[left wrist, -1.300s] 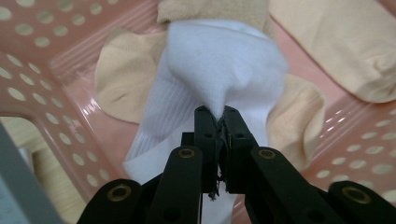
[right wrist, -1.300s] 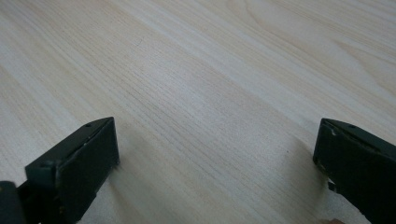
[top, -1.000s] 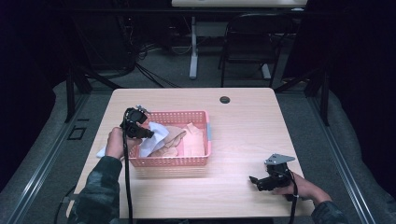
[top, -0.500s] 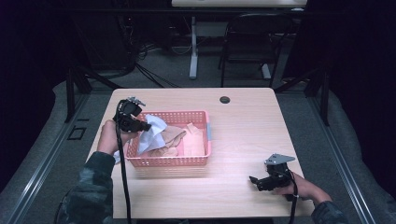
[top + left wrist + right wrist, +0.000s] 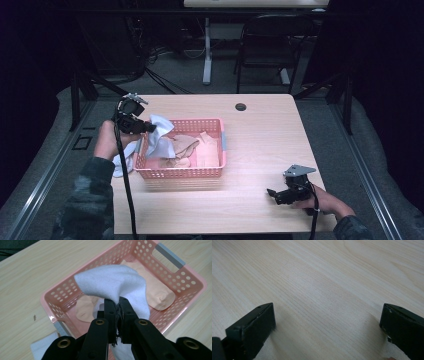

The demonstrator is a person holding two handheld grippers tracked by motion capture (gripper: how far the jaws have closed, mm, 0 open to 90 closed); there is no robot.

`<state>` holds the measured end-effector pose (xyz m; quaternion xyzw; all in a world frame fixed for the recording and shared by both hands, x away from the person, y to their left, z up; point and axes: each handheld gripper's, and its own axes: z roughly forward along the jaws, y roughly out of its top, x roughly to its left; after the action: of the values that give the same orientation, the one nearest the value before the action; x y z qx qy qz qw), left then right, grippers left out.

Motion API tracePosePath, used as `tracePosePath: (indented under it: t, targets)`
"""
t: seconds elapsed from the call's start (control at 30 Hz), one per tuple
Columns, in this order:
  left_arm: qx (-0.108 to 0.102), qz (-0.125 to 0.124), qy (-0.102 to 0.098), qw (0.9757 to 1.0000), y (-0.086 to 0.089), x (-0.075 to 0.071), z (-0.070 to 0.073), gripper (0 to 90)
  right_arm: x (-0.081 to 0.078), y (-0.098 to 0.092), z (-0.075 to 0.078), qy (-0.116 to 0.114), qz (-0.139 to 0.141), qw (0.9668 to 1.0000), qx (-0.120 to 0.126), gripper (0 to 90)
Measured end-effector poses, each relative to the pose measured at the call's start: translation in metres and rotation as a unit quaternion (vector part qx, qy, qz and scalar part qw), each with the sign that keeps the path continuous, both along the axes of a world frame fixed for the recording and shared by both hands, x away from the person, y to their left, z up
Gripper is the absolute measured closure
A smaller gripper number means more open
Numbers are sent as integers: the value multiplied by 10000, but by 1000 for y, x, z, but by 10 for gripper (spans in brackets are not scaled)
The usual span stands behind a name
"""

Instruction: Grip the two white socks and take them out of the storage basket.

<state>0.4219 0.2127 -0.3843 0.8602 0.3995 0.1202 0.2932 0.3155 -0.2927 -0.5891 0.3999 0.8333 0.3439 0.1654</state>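
1 pale wooden table (image 5: 260, 135), dark room, grey floor (image 5: 350, 130) around.

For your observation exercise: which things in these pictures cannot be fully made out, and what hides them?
- White sock: its lower end, left gripper view, behind the left gripper.
- Basket floor: both views, under the peach socks.
- White cloth beside the basket: left gripper view, cut by the bottom edge.
- Dark spot: high view, too small.
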Motion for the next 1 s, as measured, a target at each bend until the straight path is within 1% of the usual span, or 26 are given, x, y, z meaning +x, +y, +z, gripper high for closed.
tracePosePath:
  t: [0.23,0.47,0.6,0.67,0.83,1.0]
  targets:
    - [40,51,-153,9999,8,-4,20,862,0,0,0,3,2,10000,6,0]
    - [-8,179,-447,9988,19,-11,48,862,0,0,0,4,7,10000,-10,0]
    - [45,243,-519,9983,26,-14,59,862,0,0,0,2,7,10000,-6,0]
    - [35,276,-559,9980,32,-16,65,862,0,0,0,3,8,10000,-13,0]
    - [55,426,-633,9971,47,-21,75,862,0,0,0,5,8,10000,-9,0]
    - [74,695,-674,9953,66,-27,77,862,0,0,0,4,8,10000,-8,0]
